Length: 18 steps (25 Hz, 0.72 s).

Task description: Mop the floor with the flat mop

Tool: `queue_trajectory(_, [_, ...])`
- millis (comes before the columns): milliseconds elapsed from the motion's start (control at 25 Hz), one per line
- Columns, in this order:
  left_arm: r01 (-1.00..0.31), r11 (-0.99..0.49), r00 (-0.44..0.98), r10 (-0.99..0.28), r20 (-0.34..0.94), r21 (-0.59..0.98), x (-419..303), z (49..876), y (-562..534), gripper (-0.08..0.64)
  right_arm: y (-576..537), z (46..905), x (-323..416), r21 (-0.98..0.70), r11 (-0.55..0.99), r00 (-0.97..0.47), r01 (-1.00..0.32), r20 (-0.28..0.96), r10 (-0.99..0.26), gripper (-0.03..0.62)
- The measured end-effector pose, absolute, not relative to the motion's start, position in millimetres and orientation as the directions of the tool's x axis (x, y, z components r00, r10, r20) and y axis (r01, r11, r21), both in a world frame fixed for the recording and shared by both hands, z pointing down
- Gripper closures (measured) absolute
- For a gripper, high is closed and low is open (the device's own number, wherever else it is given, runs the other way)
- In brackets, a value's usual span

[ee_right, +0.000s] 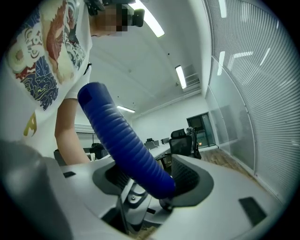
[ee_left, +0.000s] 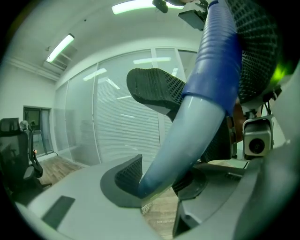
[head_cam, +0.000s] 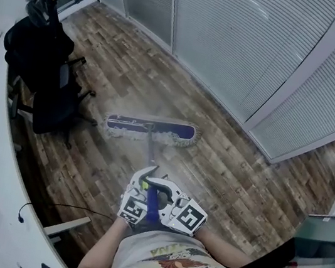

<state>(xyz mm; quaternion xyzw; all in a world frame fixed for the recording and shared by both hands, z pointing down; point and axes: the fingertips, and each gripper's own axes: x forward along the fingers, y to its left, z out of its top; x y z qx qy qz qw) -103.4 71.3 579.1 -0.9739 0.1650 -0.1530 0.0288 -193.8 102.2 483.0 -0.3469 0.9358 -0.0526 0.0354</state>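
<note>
While left gripper [ee_left: 154, 136] and right gripper [ee_right: 150, 180] clamp the mop handle [head_cam: 151, 150], steady strokes should keep the mop head [head_cam: 151, 129] flat.

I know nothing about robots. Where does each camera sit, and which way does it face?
Head view: on the person's head, facing steeply down at the floor and flat mop; forearms and shirt show.
Left gripper view: on the left gripper, facing the glass wall; its fingers clamp the mop handle.
Right gripper view: on the right gripper, facing office chairs; its fingers grip the handle's blue end; an arm and shirt show.
Shared: the mop handle appears in all three.
</note>
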Motion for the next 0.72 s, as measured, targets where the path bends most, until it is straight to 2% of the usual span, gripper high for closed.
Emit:
queue_trajectory(320, [-0.303,-0.949,0.910,-0.315,0.271,-0.083,-106,574,-54,0.424,-26,479,-197,-0.182,0.723,-0.735,-0.667,0.001,-0.678,0.328])
queue_trajectory(720, [-0.301,-0.950,0.915,-0.313,0.254,-0.085,-102,578,-205,0.425,-178,488,-195,-0.171,0.700,-0.713,-0.693,0.026,-0.700,0.328])
